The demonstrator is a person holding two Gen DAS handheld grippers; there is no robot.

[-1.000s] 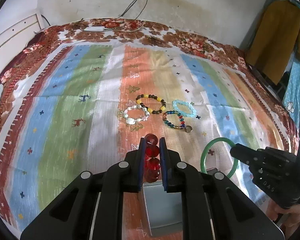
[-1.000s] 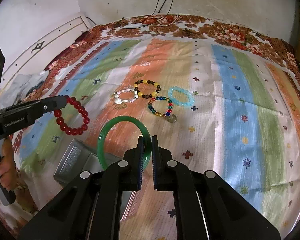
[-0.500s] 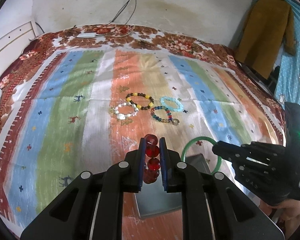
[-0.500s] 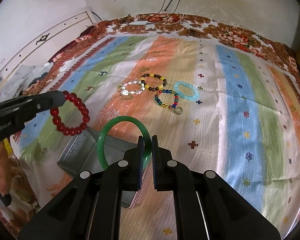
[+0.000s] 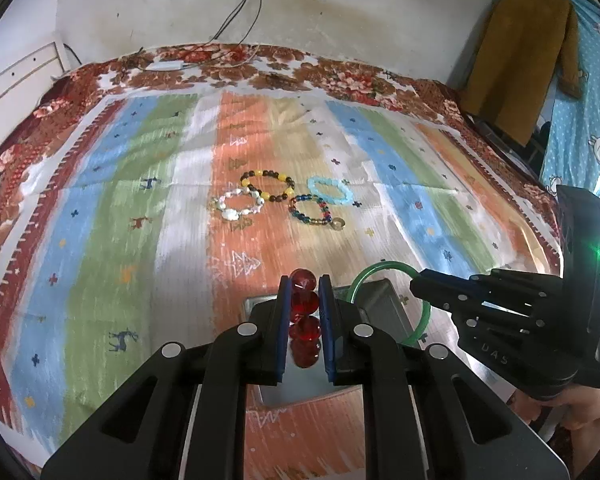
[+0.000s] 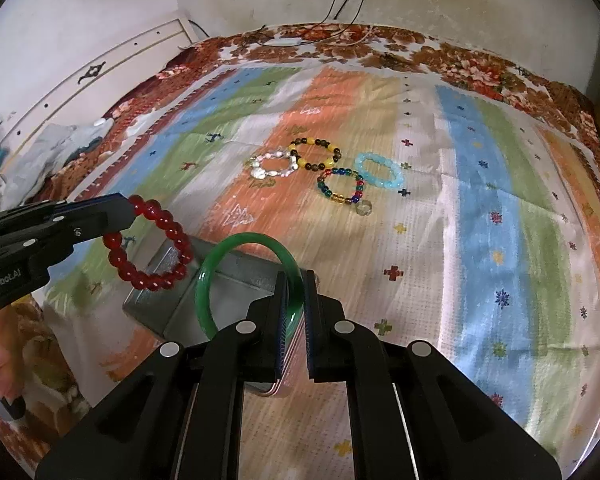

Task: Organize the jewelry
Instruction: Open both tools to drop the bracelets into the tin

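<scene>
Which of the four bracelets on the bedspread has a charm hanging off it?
The multicoloured bead bracelet, nearest the tin; its clear charm lies at its near edge.

— Items held? Report.
— Red bead bracelet (image 6: pixel 150 245), translucent round beads, hanging upright over the metal tin (image 6: pixel 220 296). Green bangle (image 6: pixel 249 280), smooth and glossy, also upright over the tin, at 3 o'clock of the red one.
— Items lying flat?
— Four, clustered on the striped cloth at 12 o'clock of the tin: white pearl bracelet (image 6: pixel 272 165), touching the yellow-and-dark bead bracelet (image 6: pixel 315 154); multicolour bead bracelet (image 6: pixel 342 189); pale blue bracelet (image 6: pixel 380 170).
</scene>
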